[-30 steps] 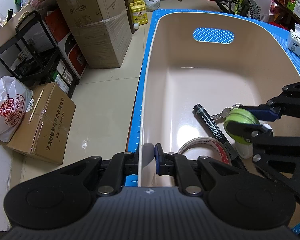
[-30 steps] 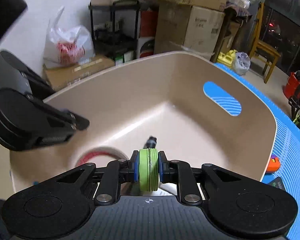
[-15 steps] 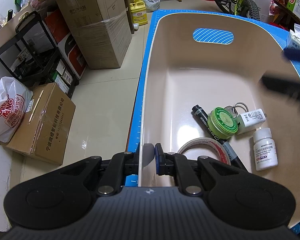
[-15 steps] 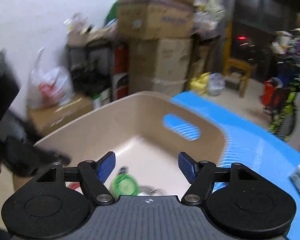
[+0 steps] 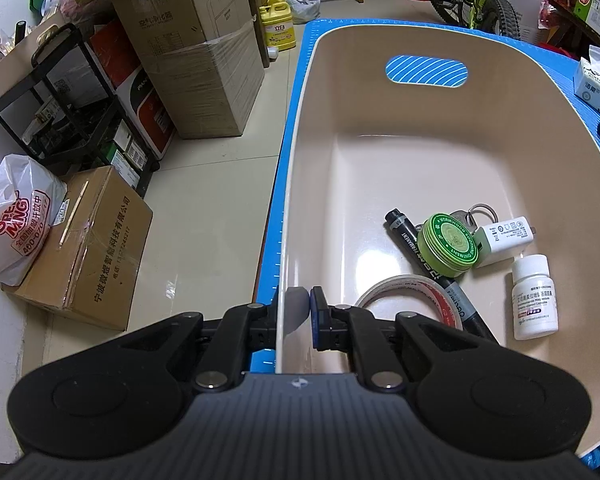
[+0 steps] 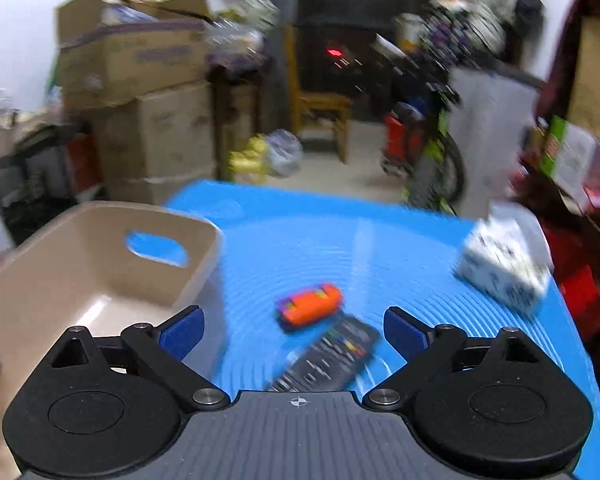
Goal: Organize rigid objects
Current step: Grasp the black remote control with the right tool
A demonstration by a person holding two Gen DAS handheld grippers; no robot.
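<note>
Blur smears the right wrist view, so the orange block (image 6: pixel 309 306) and the dark remote control (image 6: pixel 328 356) on the blue tabletop (image 6: pixel 380 248) stay vague. In the beige bin (image 5: pixel 420 152), the black marker (image 5: pixel 428 264) runs under a green tin (image 5: pixel 449 245) and tape roll (image 5: pixel 400 292); keys (image 5: pixel 474 214) peek out behind a white charger (image 5: pixel 504 238), beside a pill bottle (image 5: pixel 534 300). The left hand-held gripper (image 5: pixel 298 310) pinches the bin's near wall; the right hand-held gripper (image 6: pixel 294 330) is spread wide, holding nothing.
</note>
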